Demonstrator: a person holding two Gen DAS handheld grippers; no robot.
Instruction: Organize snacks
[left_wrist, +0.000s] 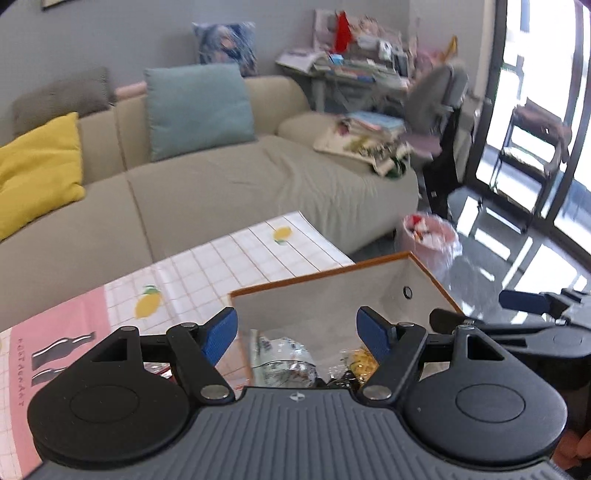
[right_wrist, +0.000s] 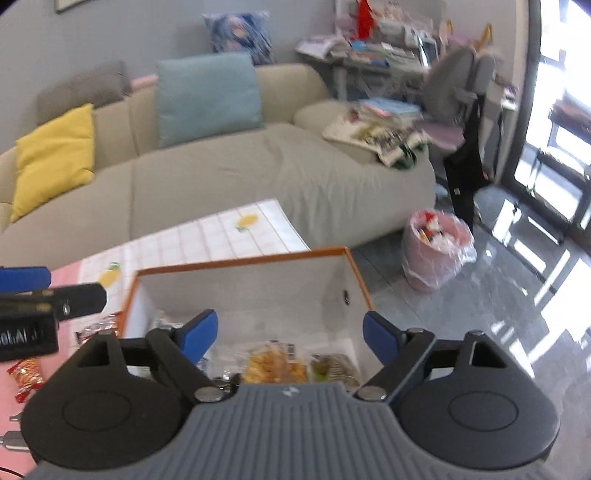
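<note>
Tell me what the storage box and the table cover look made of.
Storage box: probably fabric-covered board, matte grey walls, orange-trimmed rim, a metal eyelet in one side. Table cover: looks like wipeable vinyl or oilcloth, smooth, slightly glossy, printed with a grid and lemons.

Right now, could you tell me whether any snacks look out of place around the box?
Yes. Most snacks lie inside the orange-rimmed box, but a red packet and another wrapped snack sit outside it on the pink tablecloth, left of the box. Nothing looks spilled or damaged.

Spread right claw (right_wrist: 290, 334) above snack box (right_wrist: 251, 263)
</note>
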